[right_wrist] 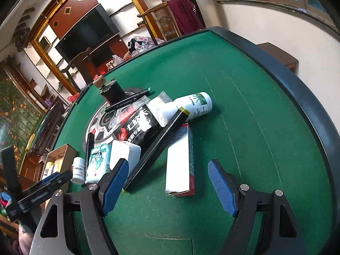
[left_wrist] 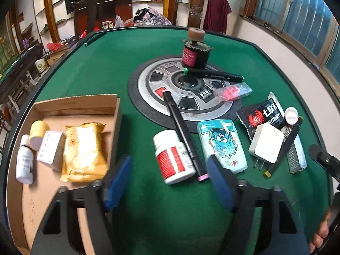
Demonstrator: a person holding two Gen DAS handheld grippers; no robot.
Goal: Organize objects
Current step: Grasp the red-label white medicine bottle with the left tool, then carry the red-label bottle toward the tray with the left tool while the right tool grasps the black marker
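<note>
My left gripper [left_wrist: 170, 182] hovers open over the green felt, just short of a white pill bottle with a red label [left_wrist: 174, 157]. The bottle lies on its side ahead of the blue pads, untouched. A black marker [left_wrist: 184, 136] leans across it. To the left stands an open cardboard box [left_wrist: 74, 106] holding a yellow packet [left_wrist: 82, 150], a white bottle [left_wrist: 24, 161] and a small white carton [left_wrist: 50, 146]. My right gripper [right_wrist: 170, 188] is open too, with a white and red box [right_wrist: 180, 159] lying ahead between its fingers, apart from both pads.
A tissue pack [left_wrist: 223, 146], white charger [left_wrist: 266, 145], black crab packet [left_wrist: 263, 114], dark jar [left_wrist: 195, 53] and green-capped pen [left_wrist: 212, 75] crowd the round centre plate [left_wrist: 148, 85]. A white bottle with a green label [right_wrist: 197, 105] lies beyond a long black marker [right_wrist: 157, 148]. The table has a raised dark rim [right_wrist: 297, 89].
</note>
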